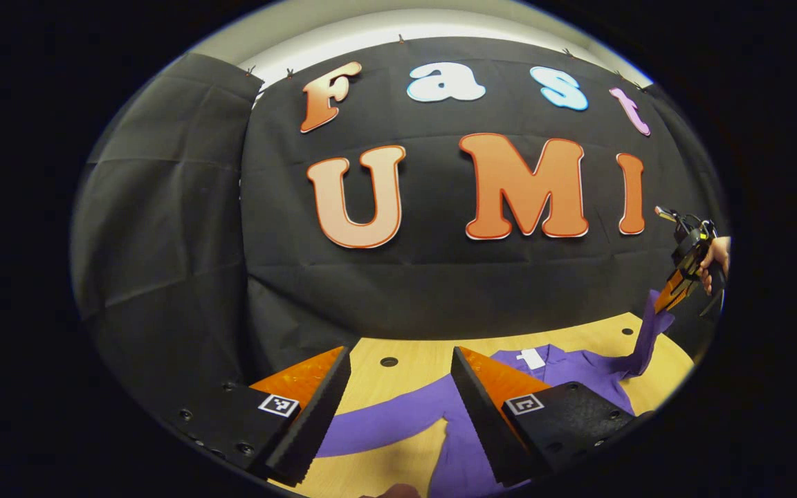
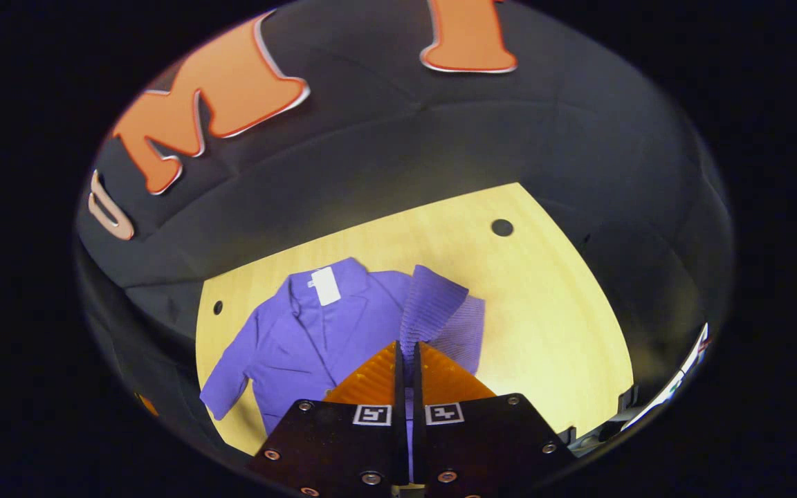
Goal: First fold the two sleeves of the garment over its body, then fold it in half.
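Garment (image 2: 315,332), purple, lies flat on the wooden table (image 2: 551,304) with its collar toward the booth wall, and my right gripper (image 2: 409,360) is pinched tight on the right sleeve (image 2: 440,311), lifting it up off the tabletop with the body spread out below and to the left of my fingers. My left gripper (image 1: 398,401) hangs wide open and empty just above the other sleeve (image 1: 385,422), which runs crosswise between its fingers. I reckon my right hand carries its sleeve leftward, across the jacket's long collar-to-hem axis, onto the chest.
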